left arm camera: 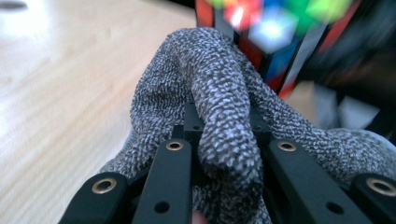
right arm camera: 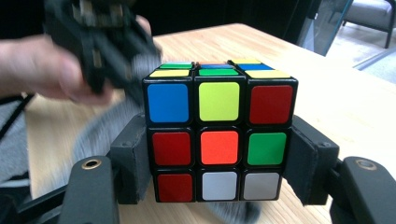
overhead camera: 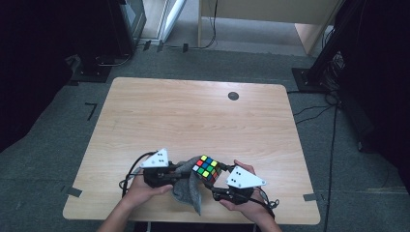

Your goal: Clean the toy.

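Right gripper [right arm camera: 219,186]: jaws are clamping the cube [right arm camera: 219,130] by its two side faces, pads pressing on the middle and lower rows; in the high view this gripper [overhead camera: 220,181] is sitting at the near edge of the table under its grey plate.
Left gripper [left arm camera: 224,140]: jaws are squeezed together on a fold of the cloth [left arm camera: 219,107], which is bulging up between them; in the high view the gripper [overhead camera: 174,175] is lying just left of the cube.
Cube: it is being held above the table [overhead camera: 193,111] near the front edge, between the two hands, in the high view [overhead camera: 207,168]; the face turned to the right gripper view is showing blue, yellow, red on top, red, orange, green in the middle, red, white, white below.
Cloth: grey knit, it is touching the cube's left side and hanging down toward the table edge [overhead camera: 188,191].
Left hand [overhead camera: 145,191]: it is gripping the left gripper from below the plate; blurred in the right gripper view [right arm camera: 51,65].
Right hand [overhead camera: 244,205]: it is wrapping the right gripper, thumb beside the cube.
Writing: no brand or lettering is legible on cube, cloth or grippers.
Hard to make out: the cube is showing as a blurred, cropped patch of colours in the left gripper view [left arm camera: 266,32]; its underside and far faces are hidden; the cloth's lower part is blurring behind the cube in the right gripper view [right arm camera: 98,135].
Table: pale wood, with a small dark round mark [overhead camera: 233,95] toward the far edge.
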`<state>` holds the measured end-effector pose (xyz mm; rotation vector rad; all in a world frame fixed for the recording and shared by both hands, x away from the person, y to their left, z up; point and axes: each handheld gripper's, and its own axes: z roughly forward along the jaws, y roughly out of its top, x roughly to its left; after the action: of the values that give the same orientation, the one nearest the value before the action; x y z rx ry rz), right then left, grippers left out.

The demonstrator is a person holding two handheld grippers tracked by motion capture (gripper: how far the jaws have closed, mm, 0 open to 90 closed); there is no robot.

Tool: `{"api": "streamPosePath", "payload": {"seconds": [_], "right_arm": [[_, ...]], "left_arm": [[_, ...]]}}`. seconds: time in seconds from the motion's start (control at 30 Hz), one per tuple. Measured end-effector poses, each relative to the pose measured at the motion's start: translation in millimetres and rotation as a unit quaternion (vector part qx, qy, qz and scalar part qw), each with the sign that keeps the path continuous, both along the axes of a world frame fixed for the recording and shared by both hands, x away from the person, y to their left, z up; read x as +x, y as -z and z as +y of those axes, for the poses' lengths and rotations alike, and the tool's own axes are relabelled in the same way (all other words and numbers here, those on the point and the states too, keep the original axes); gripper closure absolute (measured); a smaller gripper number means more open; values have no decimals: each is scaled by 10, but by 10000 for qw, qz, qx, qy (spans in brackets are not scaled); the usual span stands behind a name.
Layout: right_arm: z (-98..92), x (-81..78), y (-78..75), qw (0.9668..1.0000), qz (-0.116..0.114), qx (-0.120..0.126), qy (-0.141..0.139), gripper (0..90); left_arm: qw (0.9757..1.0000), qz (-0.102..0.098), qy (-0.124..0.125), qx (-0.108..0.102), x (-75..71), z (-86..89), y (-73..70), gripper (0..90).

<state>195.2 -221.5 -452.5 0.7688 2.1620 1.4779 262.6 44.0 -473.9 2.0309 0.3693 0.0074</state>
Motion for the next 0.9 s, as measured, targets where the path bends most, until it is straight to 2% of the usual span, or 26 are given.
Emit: {"api": "streamPosePath", "payload": {"seconds": [0.03,0.07,0.13,0.17,0.2,0.23,0.33,0.4,0.43,0.47,0.5,0.57,0.6,0.63,0.67,0.73,0.8,0.87,0.9], "right_arm": [[1,-2,-8,10000,-10,15,1,343],[-3,-5,-13,10000,-18,24,14,343],[-31,4,-17,9999,-6,132,31,344],[-38,10,-10,9999,15,100,53,344],[-38,10,-10,9999,15,100,53,344],[-34,21,21,10000,30,1,92,344],[-24,19,18,10000,43,27,82,344],[-24,10,-4,9999,13,94,48,344],[-25,5,-11,9999,-2,115,34,344],[-28,3,-11,10000,-17,90,35,343],[-37,-1,-5,9999,-3,118,47,344],[-70,11,9,9997,83,224,34,344],[-71,16,17,9998,85,180,53,345],[-64,16,20,9998,104,149,72,345],[-55,14,18,9998,122,161,64,345],[-31,4,-1,9998,108,187,12,344],[-14,-16,-23,9998,89,188,-27,344],[-13,-27,-22,9998,56,172,-31,344],[-23,-28,-15,9998,65,201,-20,344]], "left_arm": [[10000,-30,-32,-17,-10,-8,-13,779],[9999,-13,-64,-134,0,12,-36,778],[9982,68,-144,-574,37,104,-89,778],[9968,99,-211,-761,44,146,-118,778],[9968,99,-211,-761,44,146,-118,778],[9960,63,-246,-851,43,172,-146,778],[9984,118,-173,-532,40,100,-81,778],[9997,-2,-102,-201,1,17,-36,777],[9998,-81,-112,-134,-17,-5,-39,777],[9997,-123,-132,-159,-19,-3,-54,777],[9994,-122,-154,-269,-9,22,-76,776],[9973,-54,-266,-682,13,99,-121,776],[9960,-39,-335,-822,22,130,-140,775],[9955,-32,-362,-873,25,142,-149,776],[9959,-18,-359,-835,19,131,-144,776],[9978,-12,-331,-570,11,78,-110,776],[9990,-125,-295,-320,-24,12,-75,775],[9987,-141,-341,-353,-27,14,-94,775],[9979,-125,-382,-505,-19,41,-118,774]]}}
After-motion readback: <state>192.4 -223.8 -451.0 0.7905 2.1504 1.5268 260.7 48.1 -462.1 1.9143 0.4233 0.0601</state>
